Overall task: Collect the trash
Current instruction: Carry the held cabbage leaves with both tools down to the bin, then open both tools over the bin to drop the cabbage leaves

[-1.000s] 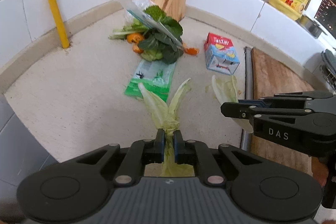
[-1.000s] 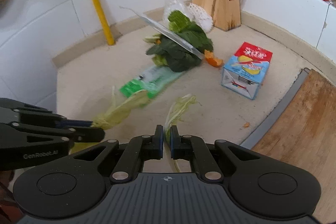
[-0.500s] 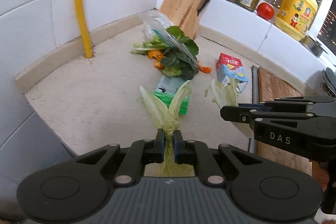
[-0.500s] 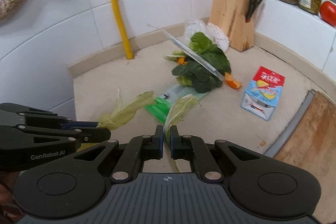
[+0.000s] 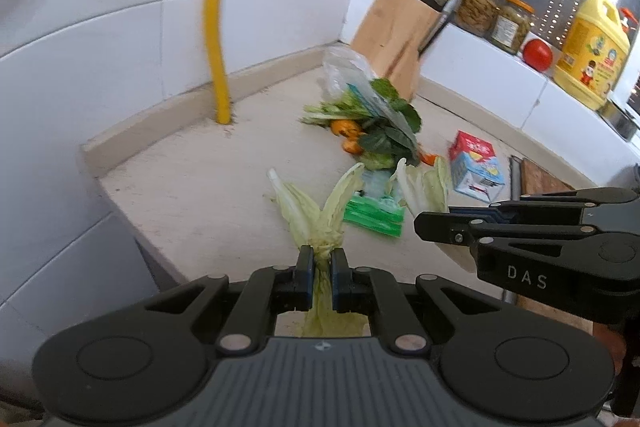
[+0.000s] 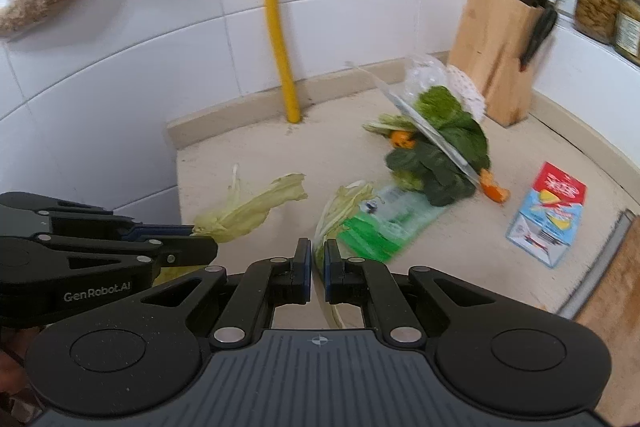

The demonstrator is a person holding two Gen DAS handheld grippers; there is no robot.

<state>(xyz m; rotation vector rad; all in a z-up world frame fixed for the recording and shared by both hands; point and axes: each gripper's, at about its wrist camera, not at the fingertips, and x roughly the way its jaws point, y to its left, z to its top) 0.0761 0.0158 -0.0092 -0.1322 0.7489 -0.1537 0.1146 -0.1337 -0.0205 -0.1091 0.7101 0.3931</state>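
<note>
Left wrist: your left gripper [image 5: 319, 259] is clamped tight on a pale cabbage leaf [image 5: 316, 207], lifted off the counter [image 5: 192, 187]. Green wrapper [image 5: 374, 213] lies beyond.

Right wrist: your right gripper [image 6: 317, 259] is pinched on a second cabbage leaf [image 6: 340, 205], carton [image 6: 548, 213] well right.

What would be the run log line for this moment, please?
left gripper: shut on cabbage leaf | right gripper: shut on second leaf | on counter: green packet, carton
</note>
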